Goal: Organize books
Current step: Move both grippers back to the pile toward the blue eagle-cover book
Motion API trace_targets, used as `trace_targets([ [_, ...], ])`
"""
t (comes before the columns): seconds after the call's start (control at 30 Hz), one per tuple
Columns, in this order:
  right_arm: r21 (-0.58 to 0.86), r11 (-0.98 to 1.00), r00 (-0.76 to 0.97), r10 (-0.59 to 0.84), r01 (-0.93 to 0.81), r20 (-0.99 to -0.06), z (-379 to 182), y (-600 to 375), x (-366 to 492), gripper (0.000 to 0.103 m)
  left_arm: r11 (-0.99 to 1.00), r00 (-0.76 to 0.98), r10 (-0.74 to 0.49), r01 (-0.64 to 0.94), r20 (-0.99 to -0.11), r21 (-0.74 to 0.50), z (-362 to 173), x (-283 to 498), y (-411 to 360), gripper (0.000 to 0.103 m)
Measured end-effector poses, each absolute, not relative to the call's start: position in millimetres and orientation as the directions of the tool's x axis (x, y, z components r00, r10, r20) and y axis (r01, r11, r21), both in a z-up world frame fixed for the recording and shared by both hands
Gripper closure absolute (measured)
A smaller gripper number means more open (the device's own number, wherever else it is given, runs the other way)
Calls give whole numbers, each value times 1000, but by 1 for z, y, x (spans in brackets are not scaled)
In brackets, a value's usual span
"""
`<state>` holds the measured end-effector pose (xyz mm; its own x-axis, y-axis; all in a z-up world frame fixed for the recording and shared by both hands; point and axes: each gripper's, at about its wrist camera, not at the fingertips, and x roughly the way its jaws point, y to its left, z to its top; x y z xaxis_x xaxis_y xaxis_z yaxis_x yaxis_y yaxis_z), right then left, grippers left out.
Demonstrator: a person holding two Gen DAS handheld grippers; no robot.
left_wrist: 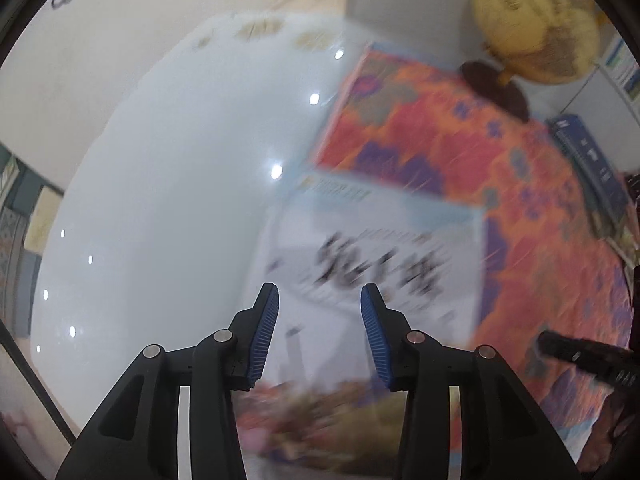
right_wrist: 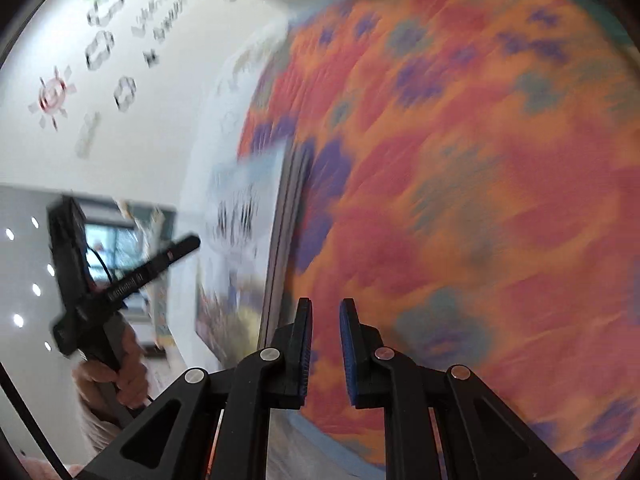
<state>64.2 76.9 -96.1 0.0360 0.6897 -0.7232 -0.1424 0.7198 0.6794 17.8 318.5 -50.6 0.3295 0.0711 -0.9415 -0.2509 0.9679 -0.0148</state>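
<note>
Just ahead of the left tool (left_wrist: pixel 319 300), jaws wide apart and empty, the pale book (left_wrist: pixel 372 256) lies flat on the orange mat (left_wrist: pixel 540 216); the right tool (right_wrist: pixel 325 312), narrowly open, sits farther right.

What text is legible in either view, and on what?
None can be quoted; motion blur smears it all.
White book: large black title, unreadable.
Blue book by the globe: white spine print, unreadable.
Wall: outlined characters and a sun drawing, unreadable.
Left tongs handle: white lettering, too blurred.
</note>
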Motion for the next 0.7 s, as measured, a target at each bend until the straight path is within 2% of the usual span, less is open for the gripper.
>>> trace_targets([
  [0.1, 688, 711, 200, 702, -145, -684, -66, 10, 87, 89, 980, 403, 21, -191, -915, -61, -35, 44, 276, 55],
  [0.13, 671, 727, 260, 683, -149, -682, -54, -13, 94, 80, 982, 429, -13, -164, -903, -92, -31, 56, 257, 52],
  [0.17, 654, 742, 314, 662, -147, -681, -43, -35, 101, 70, 983, 445, -37, -147, -895, -113, -30, 64, 244, 40],
  [0.2, 638, 756, 359, 641, -143, -679, -35, -53, 107, 42, 982, 463, -72, -122, -884, -143, -29, 75, 225, 30],
  [0.23, 616, 776, 419, 608, -135, -674, -25, -74, 114, 23, 980, 473, -112, -95, -874, -177, -29, 88, 205, 30],
  [0.3, 553, 824, 533, 527, -127, -662, -5, -118, 129, 21, 971, 482, -183, -47, -857, -234, -31, 110, 169, 30],
  [0.4, 450, 885, 594, 425, -115, -683, 4, -159, 158, 21, 954, 488, -264, 5, -832, -300, -41, 144, 113, 30],
  [0.5, 338, 935, 596, 330, -103, -732, -4, -187, 200, 21, 927, 475, -340, 24, -811, -375, -59, 177, 58, 30],
  [0.7, 203, 977, 572, 203, -66, -795, -39, -221, 266, 21, 923, 480, -367, 79, -797, -378, -78, 206, -11, 30],
])
